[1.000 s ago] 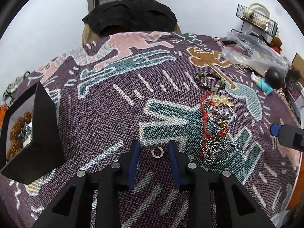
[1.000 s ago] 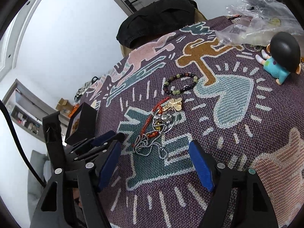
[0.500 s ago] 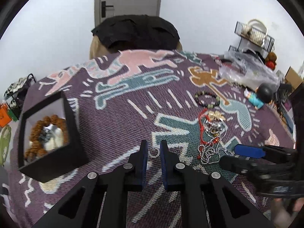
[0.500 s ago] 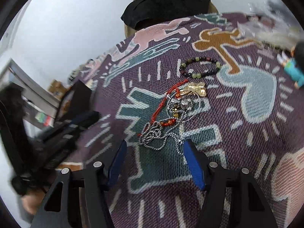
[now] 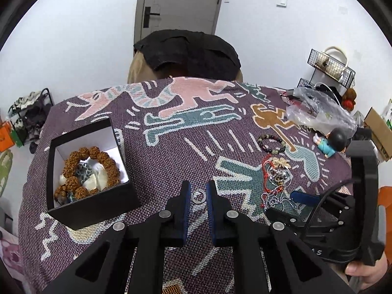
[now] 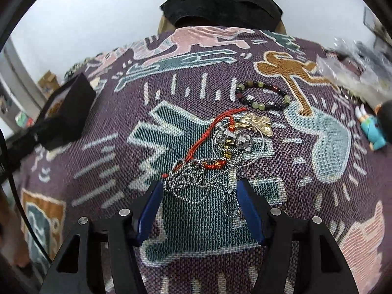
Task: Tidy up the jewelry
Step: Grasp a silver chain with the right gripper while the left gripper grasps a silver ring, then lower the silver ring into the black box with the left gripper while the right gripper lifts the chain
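My left gripper (image 5: 198,191) is shut on a small silver ring (image 5: 198,196) and holds it above the patterned cloth. To its left stands an open black box (image 5: 94,204) holding a brown bead bracelet (image 5: 103,158) and pale stones. My right gripper (image 6: 199,188) is open, low over a tangled pile of silver chain (image 6: 196,181), red cord (image 6: 205,132) and a gold charm (image 6: 257,122); its fingers straddle the chain's near end. The pile (image 5: 275,174) also shows in the left wrist view. A dark and green bead bracelet (image 6: 262,95) lies just beyond the pile.
A purple patterned cloth (image 6: 110,127) covers the table. A small doll (image 5: 330,142) and a clear plastic bag (image 5: 318,112) lie at the right. A chair with a black garment (image 5: 188,51) stands at the far edge. The black box (image 6: 66,112) shows at the left in the right wrist view.
My left gripper closed on the silver ring and lifted it off the cloth. My right gripper moved down and forward to the chain pile and narrowed its opening.
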